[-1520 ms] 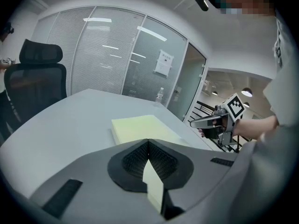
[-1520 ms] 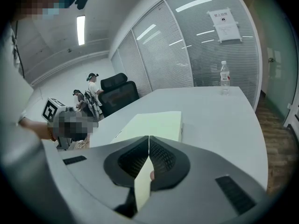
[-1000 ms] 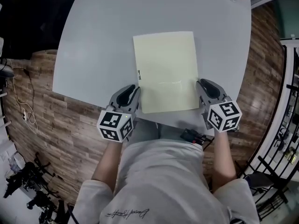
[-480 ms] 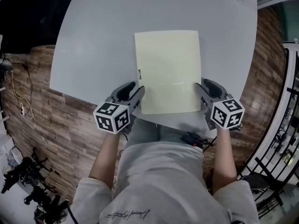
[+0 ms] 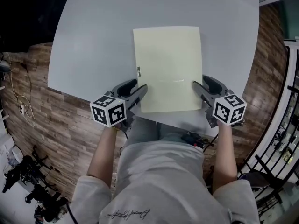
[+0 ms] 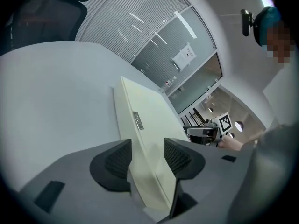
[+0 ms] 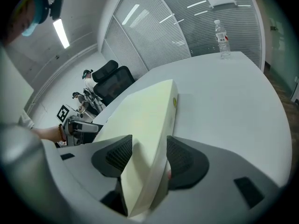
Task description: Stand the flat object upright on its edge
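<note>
Flat matte pale-yellow board (image 5: pixel 168 69) on smooth grey surface (image 5: pixel 93 41); left gripper (image 5: pixel 141 89) and right gripper (image 5: pixel 196 86) fingers just opened wide, loosely straddling its 7 and 5 o'clock corners.

left gripper (image 5: pixel 138 88) opened, rolled, right gripper (image 5: pixel 200 84) opened

Bright, even light; dark fisheye-warped edges

The head view looks steeply down from above the person onto the surface (image 5: pixel 93 41) and the cream panel (image 5: pixel 168 69). Each gripper view rides low, close behind its own fingers (image 6: pixel 119 160), looking along the panel's side edge; each also catches the opposite gripper across it, the right gripper (image 6: pixel 196 132) and left gripper (image 7: pixel 91 126).
</note>
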`<state>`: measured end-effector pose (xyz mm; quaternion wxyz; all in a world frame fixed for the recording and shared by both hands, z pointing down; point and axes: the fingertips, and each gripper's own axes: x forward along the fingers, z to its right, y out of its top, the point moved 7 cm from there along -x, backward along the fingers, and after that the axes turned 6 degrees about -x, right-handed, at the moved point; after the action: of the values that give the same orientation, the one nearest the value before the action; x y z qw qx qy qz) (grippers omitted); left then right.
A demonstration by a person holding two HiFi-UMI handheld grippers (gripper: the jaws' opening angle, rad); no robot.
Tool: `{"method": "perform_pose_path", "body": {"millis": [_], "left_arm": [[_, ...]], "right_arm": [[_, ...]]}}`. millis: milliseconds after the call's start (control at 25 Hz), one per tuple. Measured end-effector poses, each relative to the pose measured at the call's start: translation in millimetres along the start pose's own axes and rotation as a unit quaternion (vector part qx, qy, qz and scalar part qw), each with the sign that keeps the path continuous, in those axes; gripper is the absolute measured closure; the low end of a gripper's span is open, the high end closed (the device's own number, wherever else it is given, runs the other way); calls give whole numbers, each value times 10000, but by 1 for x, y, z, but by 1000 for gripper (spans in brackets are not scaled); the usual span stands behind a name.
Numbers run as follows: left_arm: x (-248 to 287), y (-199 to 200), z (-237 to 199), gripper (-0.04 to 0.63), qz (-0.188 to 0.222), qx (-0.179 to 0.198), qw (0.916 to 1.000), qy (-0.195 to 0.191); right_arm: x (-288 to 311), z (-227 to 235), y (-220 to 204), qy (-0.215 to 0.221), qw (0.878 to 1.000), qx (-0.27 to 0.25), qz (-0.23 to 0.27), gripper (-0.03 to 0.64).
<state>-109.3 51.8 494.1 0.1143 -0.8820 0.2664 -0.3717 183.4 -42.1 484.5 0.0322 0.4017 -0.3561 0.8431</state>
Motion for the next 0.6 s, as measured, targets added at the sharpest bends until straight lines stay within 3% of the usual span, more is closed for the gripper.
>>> {"method": "perform_pose_path", "body": {"millis": [600], "left_arm": [[9, -1, -6, 357, -253, -231, 9993, -134]], "right_arm": [[6, 3, 1, 361, 9989, 242, -177, 365]]}}
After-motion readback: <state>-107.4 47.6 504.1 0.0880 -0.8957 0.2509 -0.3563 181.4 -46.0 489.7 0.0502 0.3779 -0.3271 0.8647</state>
